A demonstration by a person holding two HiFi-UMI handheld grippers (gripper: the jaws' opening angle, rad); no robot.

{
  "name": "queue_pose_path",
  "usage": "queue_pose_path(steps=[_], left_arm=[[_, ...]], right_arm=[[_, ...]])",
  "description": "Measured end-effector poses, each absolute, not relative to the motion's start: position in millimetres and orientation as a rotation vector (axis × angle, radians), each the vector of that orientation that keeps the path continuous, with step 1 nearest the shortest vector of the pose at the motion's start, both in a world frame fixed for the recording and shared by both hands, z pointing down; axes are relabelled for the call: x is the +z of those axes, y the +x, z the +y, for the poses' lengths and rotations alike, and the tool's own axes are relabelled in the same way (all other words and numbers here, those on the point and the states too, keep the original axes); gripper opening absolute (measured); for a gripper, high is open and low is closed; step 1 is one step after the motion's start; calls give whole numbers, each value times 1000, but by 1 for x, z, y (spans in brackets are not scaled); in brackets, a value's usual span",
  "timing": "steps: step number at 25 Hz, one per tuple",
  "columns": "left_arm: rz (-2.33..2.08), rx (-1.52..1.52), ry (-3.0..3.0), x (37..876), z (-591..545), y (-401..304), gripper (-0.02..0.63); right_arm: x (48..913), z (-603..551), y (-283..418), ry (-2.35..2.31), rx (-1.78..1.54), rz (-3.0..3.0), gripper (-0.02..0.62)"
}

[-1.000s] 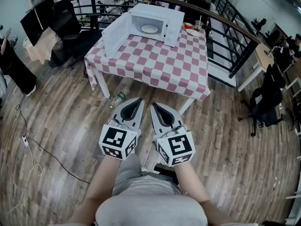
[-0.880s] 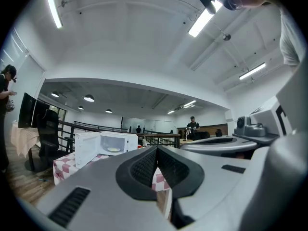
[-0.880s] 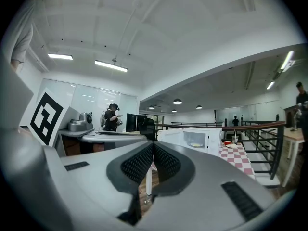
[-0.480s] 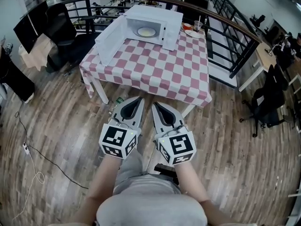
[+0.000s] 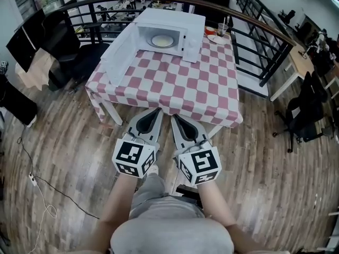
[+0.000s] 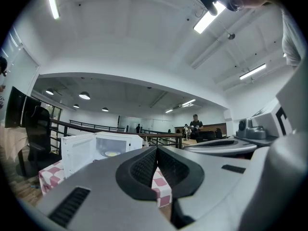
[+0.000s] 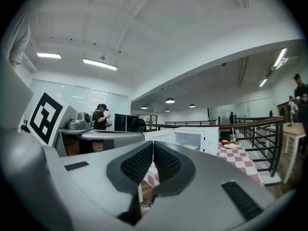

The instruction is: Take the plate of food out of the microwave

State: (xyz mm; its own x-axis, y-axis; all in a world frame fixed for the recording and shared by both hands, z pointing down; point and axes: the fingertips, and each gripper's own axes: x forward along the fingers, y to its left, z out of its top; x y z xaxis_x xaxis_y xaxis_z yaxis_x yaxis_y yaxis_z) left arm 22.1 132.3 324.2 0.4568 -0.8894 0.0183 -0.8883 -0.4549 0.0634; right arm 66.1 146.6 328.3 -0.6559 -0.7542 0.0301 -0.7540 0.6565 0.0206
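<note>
Left gripper (image 5: 157,112) and right gripper (image 5: 174,117): jaws pressed together, nothing between them. Carried side by side, likely just approach posture. Plate of food (image 5: 162,40) sits inside the open microwave (image 5: 188,23), well ahead of the fingertips, across the checkered table (image 5: 180,89).

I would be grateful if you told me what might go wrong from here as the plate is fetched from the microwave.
1. The microwave door stands wide open on the left; the left gripper could knock it going in.
2. Both it and the right gripper are shut; unless opened, they may just shove the plate of food deeper.
3. A cup and small dish beside the microwave could be bumped by the right gripper.
</note>
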Motion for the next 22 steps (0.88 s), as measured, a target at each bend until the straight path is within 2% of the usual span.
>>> queue_pose_path(steps=[22], left_arm=[[-1520,-42,2672,321,-33,-49,5]], right_arm=[[326,-11,-10,1379,-20,-2755,26]])
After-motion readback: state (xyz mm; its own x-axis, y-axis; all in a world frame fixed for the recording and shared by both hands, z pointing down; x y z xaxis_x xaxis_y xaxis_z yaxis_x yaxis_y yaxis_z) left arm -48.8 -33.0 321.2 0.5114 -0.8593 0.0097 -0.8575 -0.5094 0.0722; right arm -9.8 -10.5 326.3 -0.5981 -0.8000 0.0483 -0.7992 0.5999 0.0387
